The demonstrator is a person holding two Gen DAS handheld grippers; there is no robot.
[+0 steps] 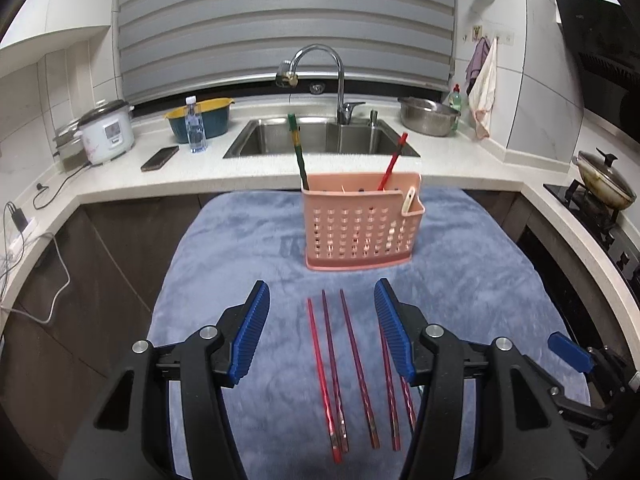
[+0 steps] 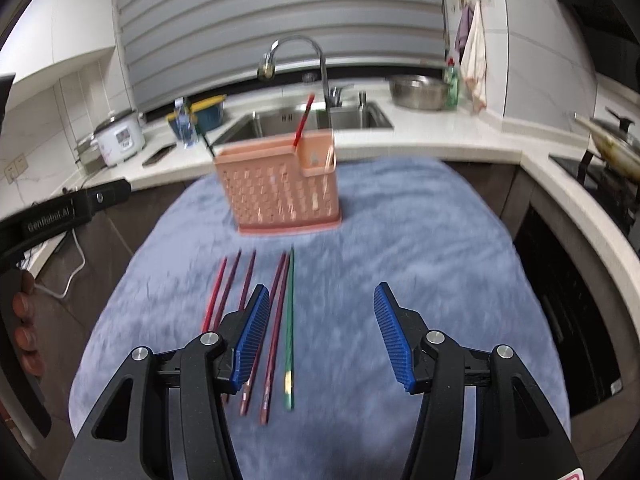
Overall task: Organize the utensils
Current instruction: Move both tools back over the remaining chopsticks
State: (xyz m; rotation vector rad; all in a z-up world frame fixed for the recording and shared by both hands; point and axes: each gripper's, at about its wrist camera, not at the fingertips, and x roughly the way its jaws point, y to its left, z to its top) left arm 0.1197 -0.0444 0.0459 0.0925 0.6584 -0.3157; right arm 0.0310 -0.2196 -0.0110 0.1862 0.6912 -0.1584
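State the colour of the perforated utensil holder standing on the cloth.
The utensil holder is pale pink; the left wrist view shows it sharpest.

Black tool point(image 1: 322, 334), ribbed blue pads point(image 1: 252, 338), silver screws

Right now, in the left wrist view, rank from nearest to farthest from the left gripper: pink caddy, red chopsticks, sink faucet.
From the left gripper:
1. Red chopsticks, on the towel between its fingers.
2. Pink caddy, straight ahead.
3. Sink faucet, behind the caddy.
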